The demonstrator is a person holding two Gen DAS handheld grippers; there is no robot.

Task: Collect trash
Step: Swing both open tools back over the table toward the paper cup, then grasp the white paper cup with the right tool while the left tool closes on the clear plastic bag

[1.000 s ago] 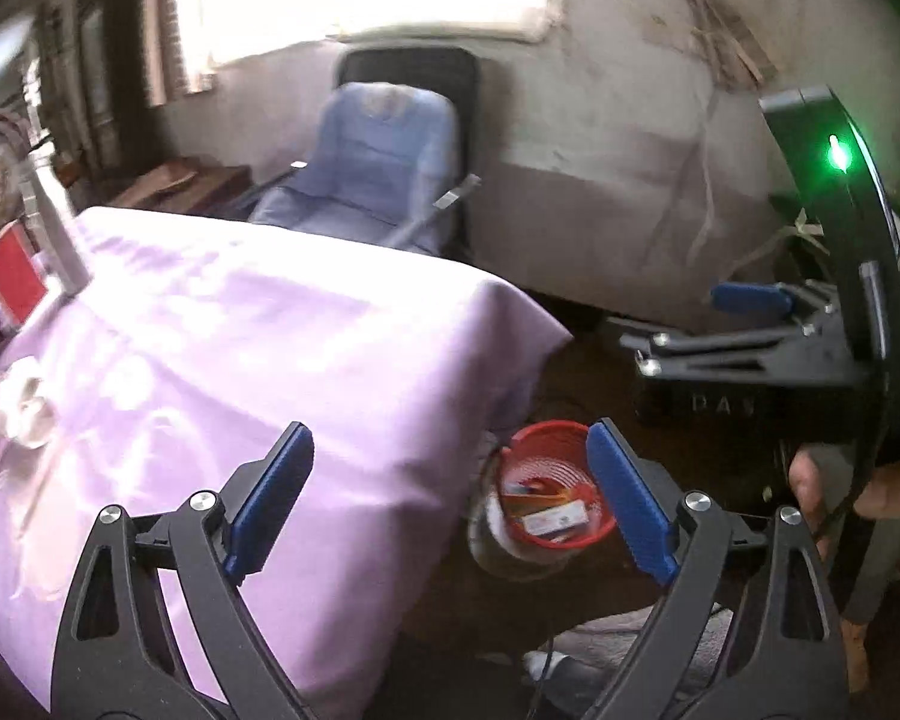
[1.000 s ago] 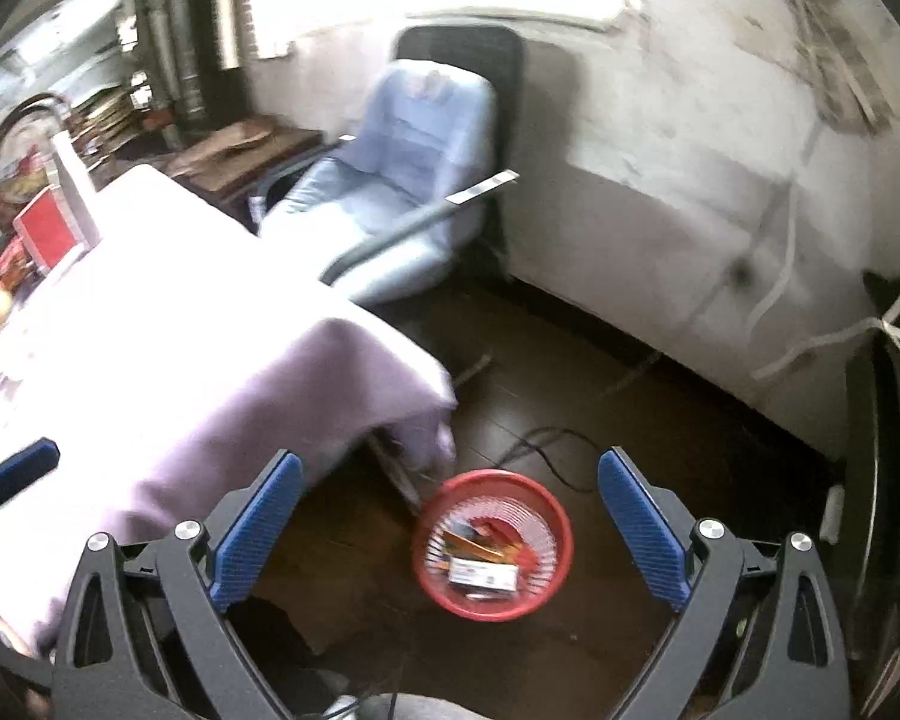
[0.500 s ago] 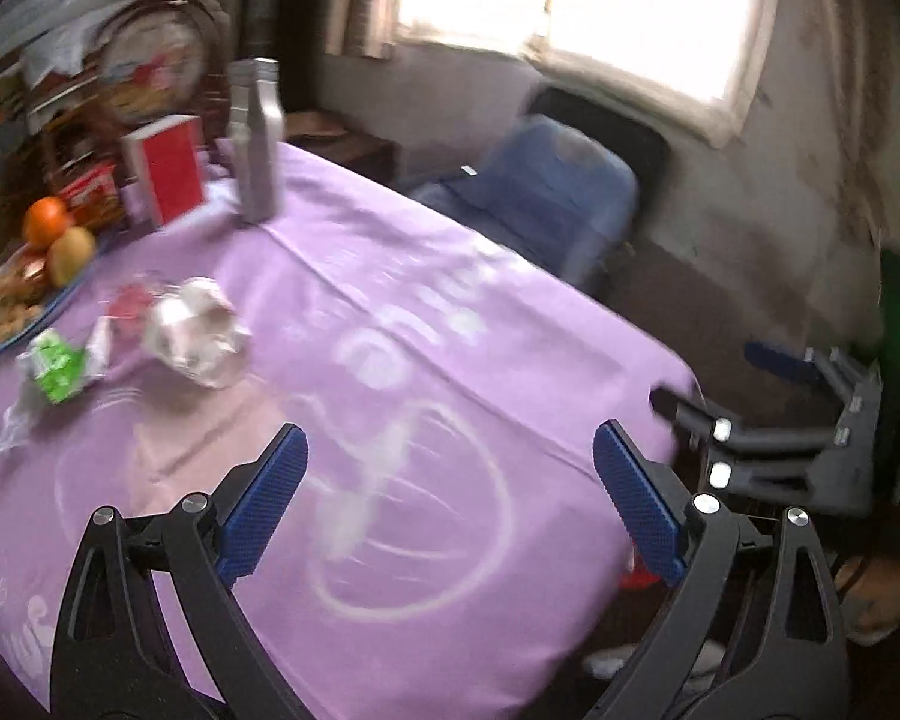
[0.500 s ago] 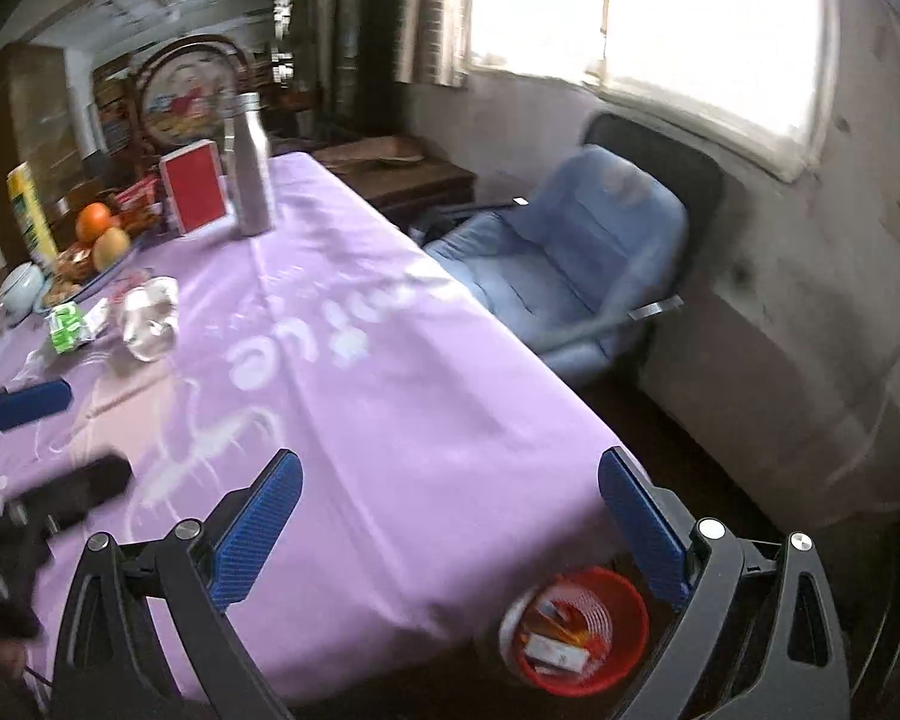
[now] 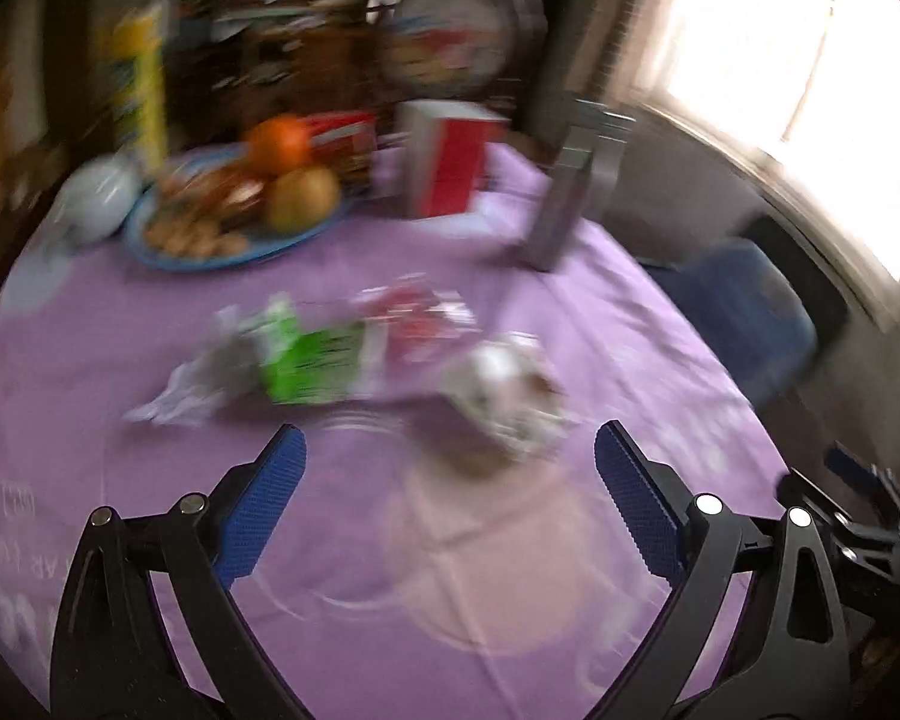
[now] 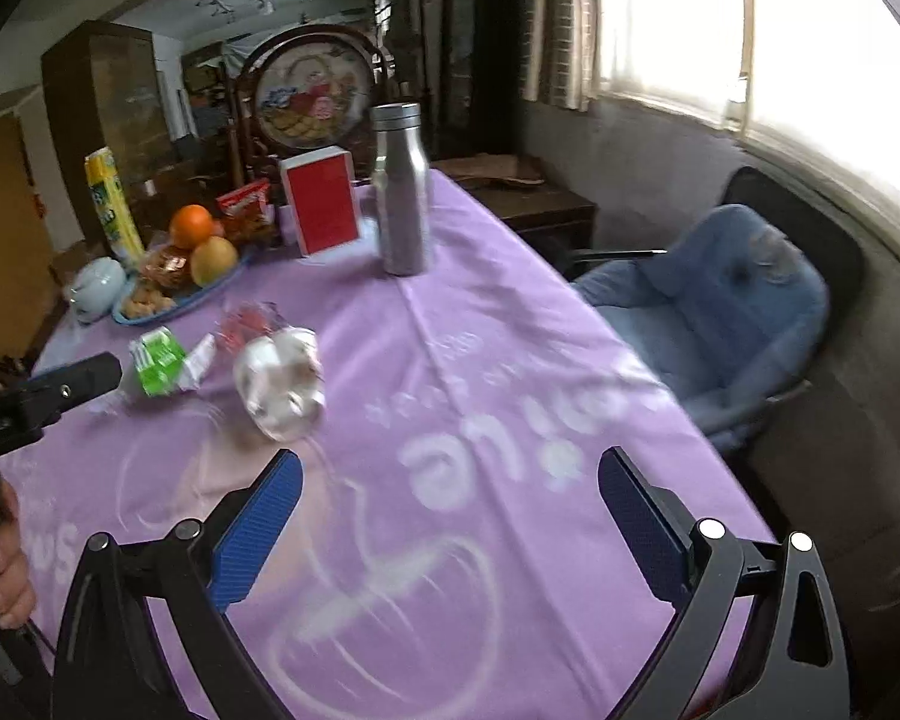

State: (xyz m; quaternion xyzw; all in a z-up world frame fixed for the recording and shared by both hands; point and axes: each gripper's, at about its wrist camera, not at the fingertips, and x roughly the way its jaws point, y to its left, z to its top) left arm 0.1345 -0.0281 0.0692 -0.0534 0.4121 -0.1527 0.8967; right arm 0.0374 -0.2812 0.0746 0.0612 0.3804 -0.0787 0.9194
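The left tongs [image 5: 450,468] hang over the purple-clothed table [image 5: 390,570] with their 2 blue pads wide apart and nothing between them. The right tongs [image 6: 450,492] are likewise spread apart and empty, above the near part of the table [image 6: 510,420]. In the right wrist view the left tongs show at the left edge as a dark arm, with a hand [image 6: 3,564] on the grip below.

Just beyond the left tongs lies the trash, blurred in that view: a crumpled clear-and-white wrapper [image 5: 504,390] nearest, a green and white packet [image 5: 312,360] to its left, and a red wrapper [image 5: 414,318] behind them. The right wrist view shows them sharper: the crumpled wrapper [image 6: 282,384], green packet [image 6: 159,360] and red wrapper [image 6: 249,321] lie close together on the cloth.

Farther back stand a steel bottle [image 6: 401,192], a red box [image 6: 321,210] and a blue plate [image 6: 174,306] carrying an orange [image 6: 191,225] and other food. A blue chair [image 6: 720,312] sits beside the table, under the bright window [image 6: 780,48].
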